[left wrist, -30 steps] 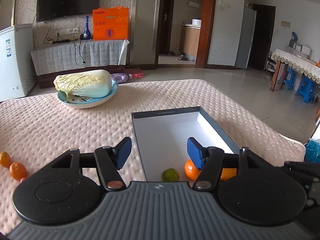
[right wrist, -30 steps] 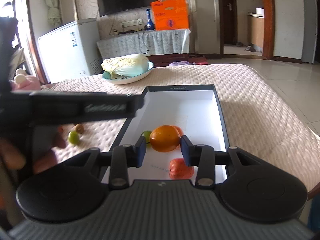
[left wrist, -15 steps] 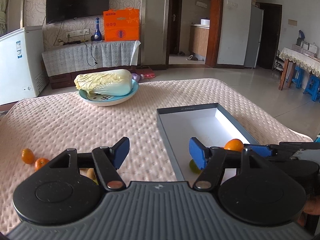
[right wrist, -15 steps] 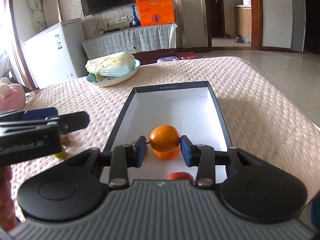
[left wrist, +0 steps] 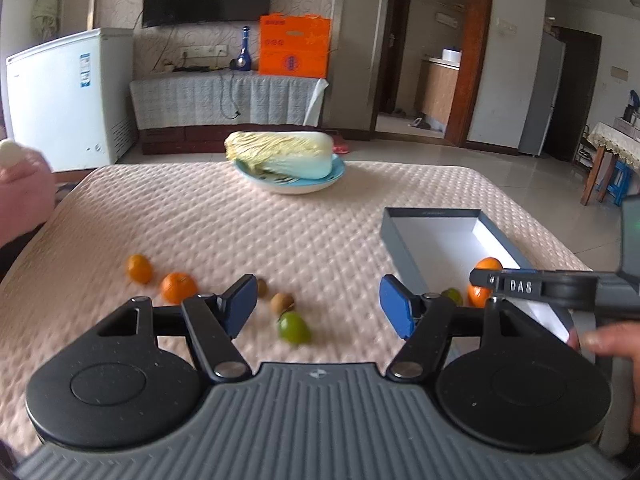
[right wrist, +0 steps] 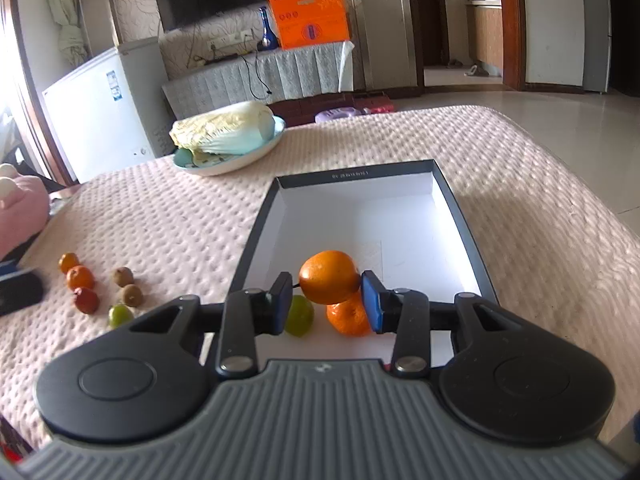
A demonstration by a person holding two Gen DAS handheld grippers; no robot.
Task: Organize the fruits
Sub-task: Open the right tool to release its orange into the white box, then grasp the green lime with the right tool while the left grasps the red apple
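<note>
In the right wrist view my right gripper (right wrist: 326, 294) is shut on an orange (right wrist: 330, 274), held just above the near end of the dark-rimmed white box (right wrist: 256, 232). Under it in the box lie another orange (right wrist: 348, 318) and a green fruit (right wrist: 300, 316). In the left wrist view my left gripper (left wrist: 318, 308) hangs over the loose fruit left of the box (left wrist: 400, 248). Its jaws are opening and nothing is between them. A green fruit (left wrist: 294, 328) and two small brown fruits (left wrist: 282, 303) lie below it, with two oranges (left wrist: 179, 287) further left.
A napa cabbage (left wrist: 280, 156) lies on a blue plate (left wrist: 288, 189) at the back of the quilted pink table cover. A red fruit (right wrist: 85, 300) sits among the loose ones. A pink soft toy (right wrist: 20, 208) is at the left edge. A hand (left wrist: 608, 344) holds the right gripper.
My left gripper has swung left from over the box to over the loose fruit, and its jaws stand a little wider. My right gripper has shifted slightly over the box with the orange still held.
</note>
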